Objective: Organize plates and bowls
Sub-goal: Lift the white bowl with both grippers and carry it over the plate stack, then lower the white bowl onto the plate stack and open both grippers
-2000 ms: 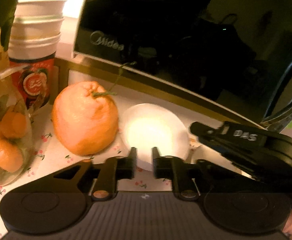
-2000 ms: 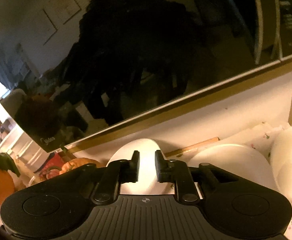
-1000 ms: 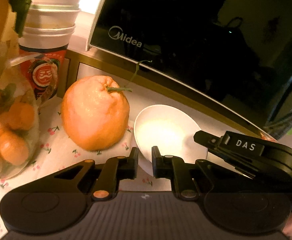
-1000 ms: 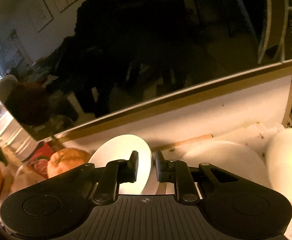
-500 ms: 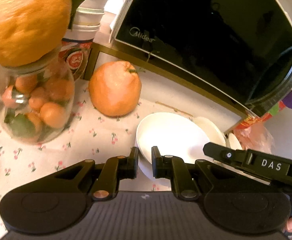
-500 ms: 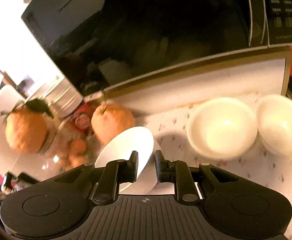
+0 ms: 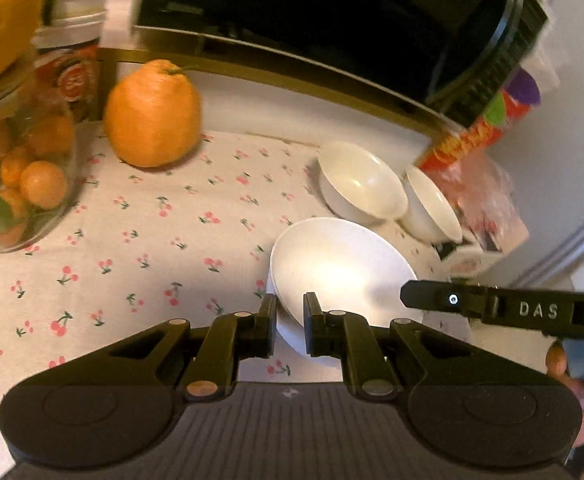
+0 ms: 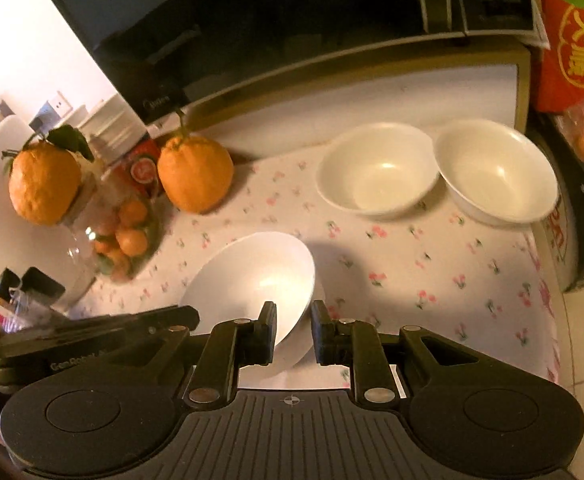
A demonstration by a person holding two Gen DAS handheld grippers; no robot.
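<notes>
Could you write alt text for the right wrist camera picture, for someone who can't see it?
Both tools, right and left, grip the rim of one white plate, held tilted above a cherry-print tablecloth. Behind it two white bowls sit side by side below a black microwave, with a large orange to their left.

Two wrist views, each looking forward and down past own fingers [image 7: 267, 320] at close range over the desk [image 7: 139, 240]. Left view facing rightward, right view leftward. Shared: plate [image 7: 340, 268] [image 8: 251, 276], two bowls [image 8: 376, 168], microwave [image 8: 292, 20].
</notes>
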